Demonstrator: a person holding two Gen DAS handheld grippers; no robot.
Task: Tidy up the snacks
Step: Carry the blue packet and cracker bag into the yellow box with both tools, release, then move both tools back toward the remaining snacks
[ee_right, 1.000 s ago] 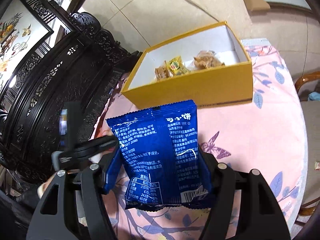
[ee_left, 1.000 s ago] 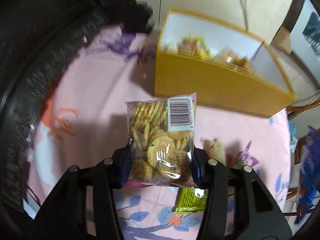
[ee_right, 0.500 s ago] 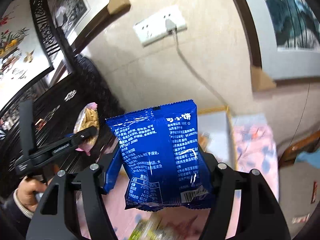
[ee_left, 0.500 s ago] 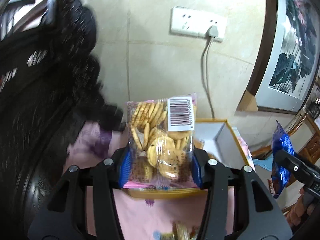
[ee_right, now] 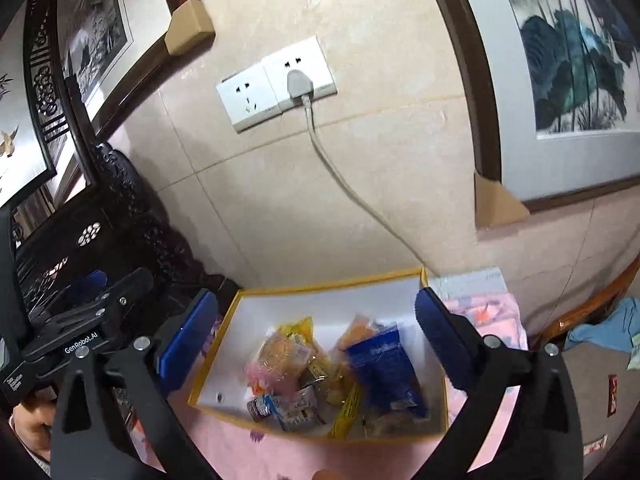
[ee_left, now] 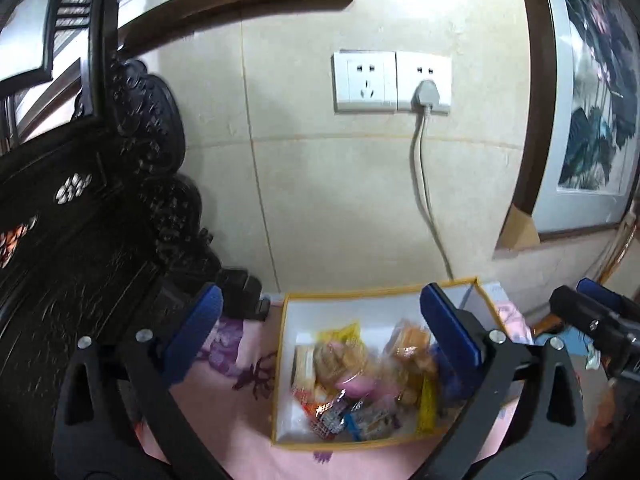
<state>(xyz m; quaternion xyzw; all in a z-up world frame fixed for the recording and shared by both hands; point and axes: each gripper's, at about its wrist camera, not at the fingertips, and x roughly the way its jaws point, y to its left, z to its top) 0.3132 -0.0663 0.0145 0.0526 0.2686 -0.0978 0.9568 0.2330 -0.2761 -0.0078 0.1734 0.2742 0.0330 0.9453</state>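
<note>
Right wrist view is showing one blue foil snack bag [ee_right: 386,372] lying in the single yellow cardboard box [ee_right: 320,430] below both tongs, right gripper [ee_right: 316,332] and left gripper [ee_left: 320,332], whose jaws have just been opening wide, empty; left view is blurring that bag.

Snack packets [ee_left: 352,384] in box blurred, labels unreadable; blue pack [ee_right: 384,368] partly smeared.

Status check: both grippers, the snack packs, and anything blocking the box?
Left gripper and right gripper open, jaws just opened, nothing between them. Blue pack and biscuit pack in the yellow box. Nothing blocking.
</note>
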